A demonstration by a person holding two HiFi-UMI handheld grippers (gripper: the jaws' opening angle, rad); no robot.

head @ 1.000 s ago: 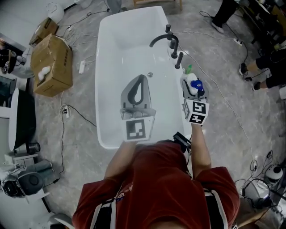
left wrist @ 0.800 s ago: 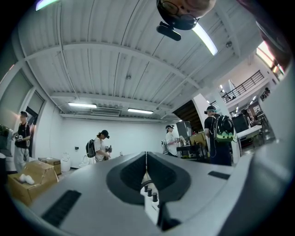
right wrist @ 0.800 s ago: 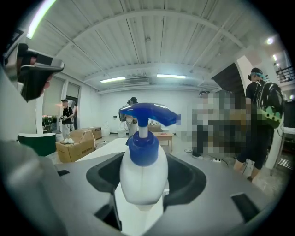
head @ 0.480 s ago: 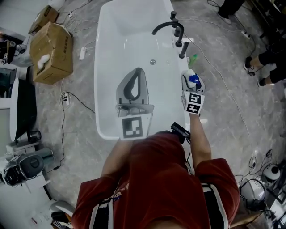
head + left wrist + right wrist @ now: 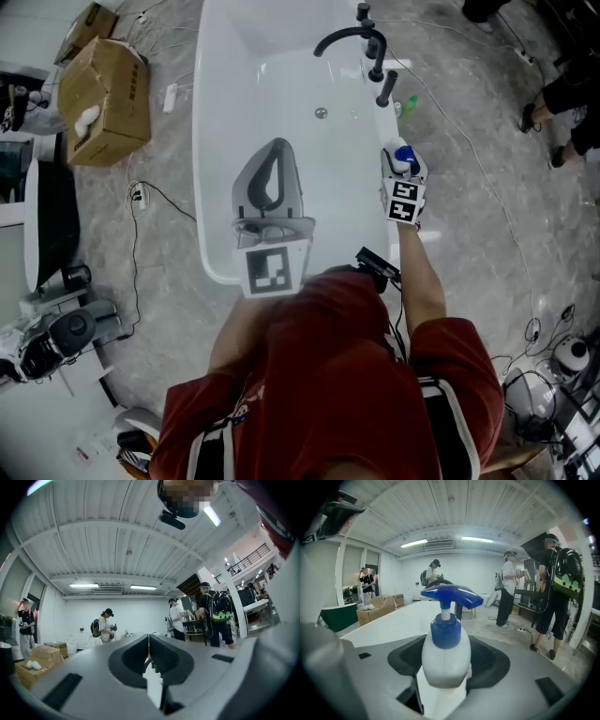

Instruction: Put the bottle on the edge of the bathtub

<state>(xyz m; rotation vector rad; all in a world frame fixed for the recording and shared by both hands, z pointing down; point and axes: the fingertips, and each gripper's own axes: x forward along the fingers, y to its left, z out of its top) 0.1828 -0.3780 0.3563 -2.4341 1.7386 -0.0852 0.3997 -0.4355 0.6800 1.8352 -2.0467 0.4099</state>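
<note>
Standing upright, the bottle (image 5: 446, 660) is clamped in the right claw (image 5: 402, 169), at the rim of the bathtub (image 5: 200, 169)

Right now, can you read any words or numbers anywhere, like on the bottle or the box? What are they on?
No text here can be read.
White plastic pump bottle with blue top: no label shows.
Brown cardboard box: dark print on its side, too small and blurred to read.
Left tongs and right tongs: their cubes carry black-and-white square patterns, not words.
</note>
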